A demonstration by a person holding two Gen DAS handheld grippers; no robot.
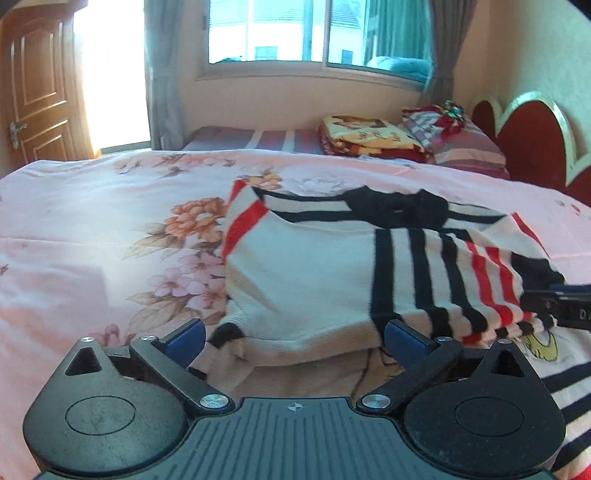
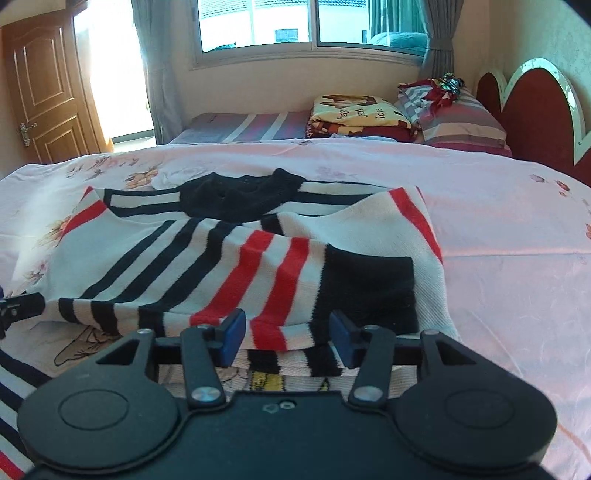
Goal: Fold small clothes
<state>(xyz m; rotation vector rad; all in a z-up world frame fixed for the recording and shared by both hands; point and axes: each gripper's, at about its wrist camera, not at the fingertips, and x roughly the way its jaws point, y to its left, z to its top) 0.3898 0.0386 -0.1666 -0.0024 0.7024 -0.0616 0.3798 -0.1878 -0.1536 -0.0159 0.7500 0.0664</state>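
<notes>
A small white sweater [image 1: 306, 280] with black and red stripes lies on the pink floral bedspread [image 1: 92, 240], its black collar [image 1: 391, 210] at the far side. A striped sleeve [image 2: 280, 280] is folded across the sweater's body [image 2: 110, 236]. My left gripper [image 1: 295, 338] stands wide open at the sweater's near hem, with nothing pinched between its blue pads. My right gripper [image 2: 286, 339] is partly open, and the sleeve's cuff end lies loose between its pads. Each gripper shows at the edge of the other's view: the right gripper [image 1: 561, 302] and the left gripper [image 2: 18, 310].
Folded blankets [image 1: 369, 136] and striped pillows [image 1: 465, 144] sit at the bed's far end by a red headboard [image 1: 528, 136]. A wooden door [image 1: 33, 92] is at the left and a window [image 1: 314, 33] is behind the bed. The bedspread [image 2: 517, 258] stretches right of the sweater.
</notes>
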